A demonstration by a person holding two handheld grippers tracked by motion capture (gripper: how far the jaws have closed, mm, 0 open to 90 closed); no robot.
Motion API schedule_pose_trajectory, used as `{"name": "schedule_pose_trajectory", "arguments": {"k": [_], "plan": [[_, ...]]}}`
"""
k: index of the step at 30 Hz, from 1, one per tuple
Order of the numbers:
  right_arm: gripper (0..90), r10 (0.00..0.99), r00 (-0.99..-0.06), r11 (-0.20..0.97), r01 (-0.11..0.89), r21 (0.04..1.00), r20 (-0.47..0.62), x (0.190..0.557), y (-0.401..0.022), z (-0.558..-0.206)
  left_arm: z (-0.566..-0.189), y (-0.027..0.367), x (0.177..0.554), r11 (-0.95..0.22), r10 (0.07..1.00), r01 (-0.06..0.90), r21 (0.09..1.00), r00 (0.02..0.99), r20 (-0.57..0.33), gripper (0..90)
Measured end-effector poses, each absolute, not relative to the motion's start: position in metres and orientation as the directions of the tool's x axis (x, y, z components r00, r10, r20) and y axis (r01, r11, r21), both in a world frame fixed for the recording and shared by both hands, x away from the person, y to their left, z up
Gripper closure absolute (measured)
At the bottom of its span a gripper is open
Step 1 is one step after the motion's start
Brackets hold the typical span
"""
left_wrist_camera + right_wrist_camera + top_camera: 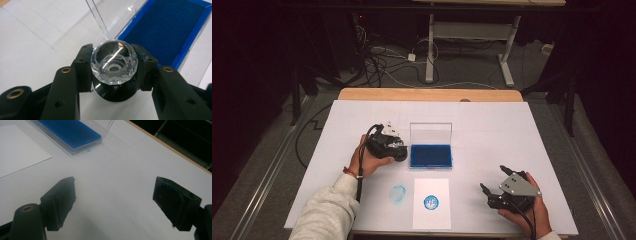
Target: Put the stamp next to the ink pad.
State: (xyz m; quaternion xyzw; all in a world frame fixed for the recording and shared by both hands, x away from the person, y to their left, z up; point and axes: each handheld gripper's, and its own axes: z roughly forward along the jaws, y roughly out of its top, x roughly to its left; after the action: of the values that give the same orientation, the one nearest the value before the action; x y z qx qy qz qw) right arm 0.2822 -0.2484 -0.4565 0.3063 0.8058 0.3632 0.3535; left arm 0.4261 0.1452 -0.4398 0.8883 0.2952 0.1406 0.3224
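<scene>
In the high view, the left gripper (393,144) is held in the person's left hand (371,161), just to the left of a blue ink pad (430,155) whose clear lid (430,133) stands open and upright behind it. The stamp between its jaws is too small here to make out. In front of the ink pad lies a white sheet of paper (432,214) with a round blue print (430,202) on it; what the print says cannot be read. Beside the sheet, on the white table cover (492,135), there is a paler blue smudge (398,193). The right gripper (493,181) is low on the right side, well apart from the pad, with its grey three-cornered plate on top.

In the left gripper view, the jaws are closed on a round stamp (114,67). Its handle is clear and faceted like cut glass, with rings visible inside, and below it is a glossy black base. The pads press on the handle from both sides. The stamp is just beside the near corner of the ink pad (165,30), above the table cover. The felt of the pad looks dark blue inside a brighter blue frame. No writing is visible on the stamp.

In the right gripper view, the jaws stand wide apart with nothing between them. The pad on the right side carries traces of blue ink. Farther off are the ink pad (70,131) and a corner of the paper sheet (17,150).
</scene>
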Motion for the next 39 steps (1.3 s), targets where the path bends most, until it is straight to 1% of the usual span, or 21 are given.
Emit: {"name": "schedule_pose_trajectory", "arguments": {"k": [4, 12, 20, 28, 33, 36, 39], "plan": [[19.0, 0.751, -0.562, 0.549, 0.239, 0.801, -0.347, 0.282, -0.248, -0.457, -0.44, 0.145, 0.425, -0.616, 0.611, 0.43, 0.66, 0.789, 0.056, 53.9], [19.0, 0.745, -0.568, 0.555, 0.24, 0.796, -0.348, 0.282, -0.248, -0.458, -0.441, 0.145, 0.423, -0.613, 0.622, 0.435, 0.66, 0.78, 0.063, 48.1], [19.0, 0.741, -0.576, 0.558, 0.24, 0.794, -0.346, 0.283, -0.246, -0.459, -0.437, 0.149, 0.421, -0.59, 0.631, 0.424, 0.687, 0.773, 0.065, 45.9], [19.2, 0.736, -0.583, 0.562, 0.243, 0.791, -0.344, 0.283, -0.245, -0.46, -0.429, 0.148, 0.415, -0.597, 0.635, 0.389, 0.702, 0.763, 0.118, 41.5], [19.2, 0.736, -0.581, 0.562, 0.239, 0.791, -0.347, 0.284, -0.246, -0.46, -0.428, 0.147, 0.413, -0.596, 0.639, 0.38, 0.707, 0.758, 0.131, 38.2], [19.2, 0.736, -0.582, 0.561, 0.236, 0.793, -0.347, 0.284, -0.246, -0.459, -0.428, 0.148, 0.413, -0.592, 0.638, 0.378, 0.712, 0.76, 0.127, 38.0], [19.2, 0.735, -0.582, 0.56, 0.235, 0.794, -0.346, 0.283, -0.246, -0.459, -0.426, 0.148, 0.412, -0.586, 0.642, 0.378, 0.717, 0.756, 0.127, 35.3]]}}
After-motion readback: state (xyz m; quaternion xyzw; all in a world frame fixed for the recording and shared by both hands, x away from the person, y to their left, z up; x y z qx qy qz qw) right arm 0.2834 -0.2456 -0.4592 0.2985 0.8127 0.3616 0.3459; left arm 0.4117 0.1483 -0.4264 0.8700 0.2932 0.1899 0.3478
